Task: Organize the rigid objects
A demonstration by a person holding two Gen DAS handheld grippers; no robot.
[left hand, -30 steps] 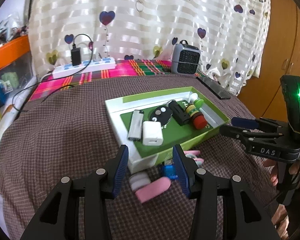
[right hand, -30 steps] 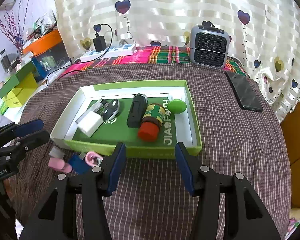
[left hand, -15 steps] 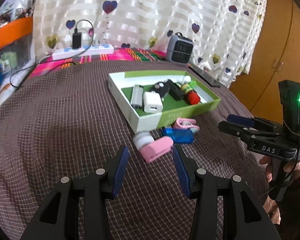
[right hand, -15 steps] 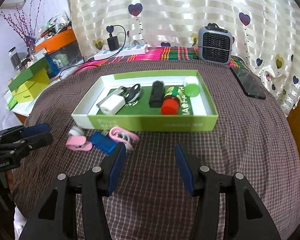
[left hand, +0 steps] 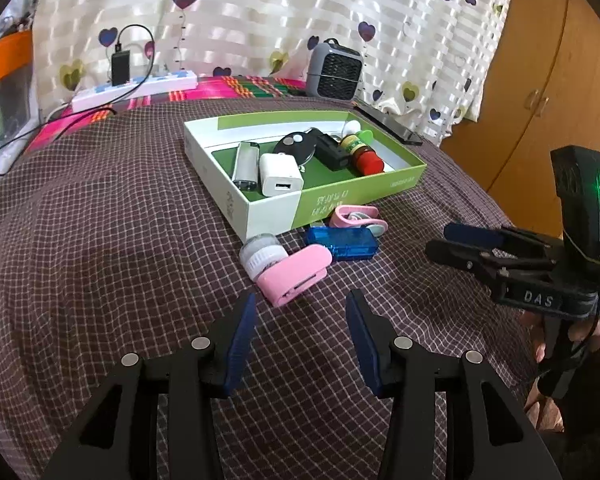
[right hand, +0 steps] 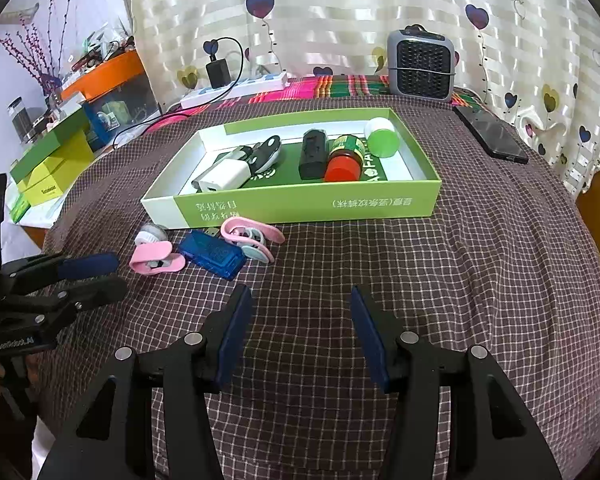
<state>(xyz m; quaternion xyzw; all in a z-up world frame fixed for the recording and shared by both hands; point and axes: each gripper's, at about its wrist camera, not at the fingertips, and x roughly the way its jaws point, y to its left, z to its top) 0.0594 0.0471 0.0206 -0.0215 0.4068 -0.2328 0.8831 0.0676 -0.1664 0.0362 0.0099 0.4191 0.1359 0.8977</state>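
A green and white box on the checked cloth holds a white charger, a black key fob, a black block, a red-capped bottle and a green-lidded jar. In front of the box lie a pink clip, a white round piece, a blue case and a pink and grey clip. My left gripper stands open just short of the pink clip. My right gripper is open over bare cloth, nearer than the blue case.
A grey fan heater, a black phone and a white power strip lie behind the box. Green and yellow cartons sit off the table's left edge. A wooden wardrobe stands on the right.
Both grippers have drawn back from the box, so the loose pieces now lie ahead of the fingers instead of between them. Both stayed open.
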